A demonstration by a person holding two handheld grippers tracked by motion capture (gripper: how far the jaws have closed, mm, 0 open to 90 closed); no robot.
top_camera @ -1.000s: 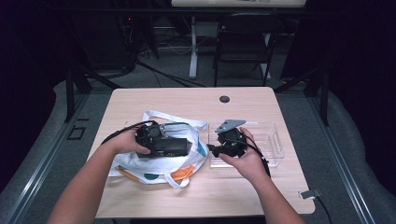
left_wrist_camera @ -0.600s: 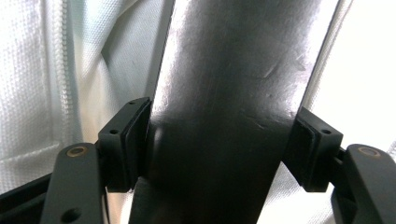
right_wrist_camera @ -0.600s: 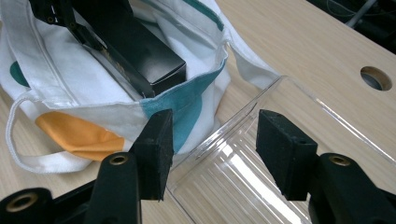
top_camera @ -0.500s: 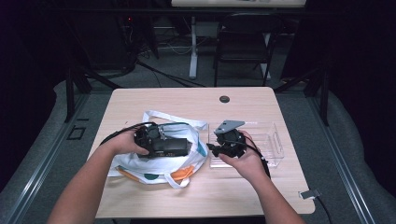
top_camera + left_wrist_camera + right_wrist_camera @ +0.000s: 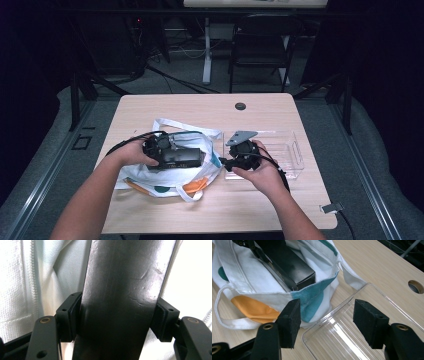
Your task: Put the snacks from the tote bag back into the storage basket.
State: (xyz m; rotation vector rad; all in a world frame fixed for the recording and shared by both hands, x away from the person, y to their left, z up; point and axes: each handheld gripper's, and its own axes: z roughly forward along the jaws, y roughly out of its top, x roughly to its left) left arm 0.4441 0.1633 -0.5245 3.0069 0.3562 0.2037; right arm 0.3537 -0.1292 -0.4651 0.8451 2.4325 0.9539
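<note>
item: left gripper [image 5: 159,151]. its fingers [image 5: 68,315] are standing wide and pressing on both long sides of a black box [image 5: 120,297]; the jaws have just been easing closer, with the box between them. the box is running up and away from the fingers, with white cloth and a zip line lying behind it on either side.

item: black box, as the right gripper view is showing it [image 5: 287,263]. it is lying half inside the mouth of a bag [image 5: 249,282], its near end poking out over the teal edge, up and to the left of the right fingers.

item: bag, white with teal and orange patches. it is lying flat on the worktop [image 5: 200,107], under the left fingers and just left of the right ones.

item: right gripper [image 5: 327,315]. its fingers [image 5: 292,320] are standing open and gripping nothing; the jaws have just been opening. the left finger is hanging before the bag's teal corner, the right finger over a clear tray [image 5: 352,340].

item: clear tray, ribbed floor. it is sitting on the worktop just beside the bag, below and between the right fingers.
</note>
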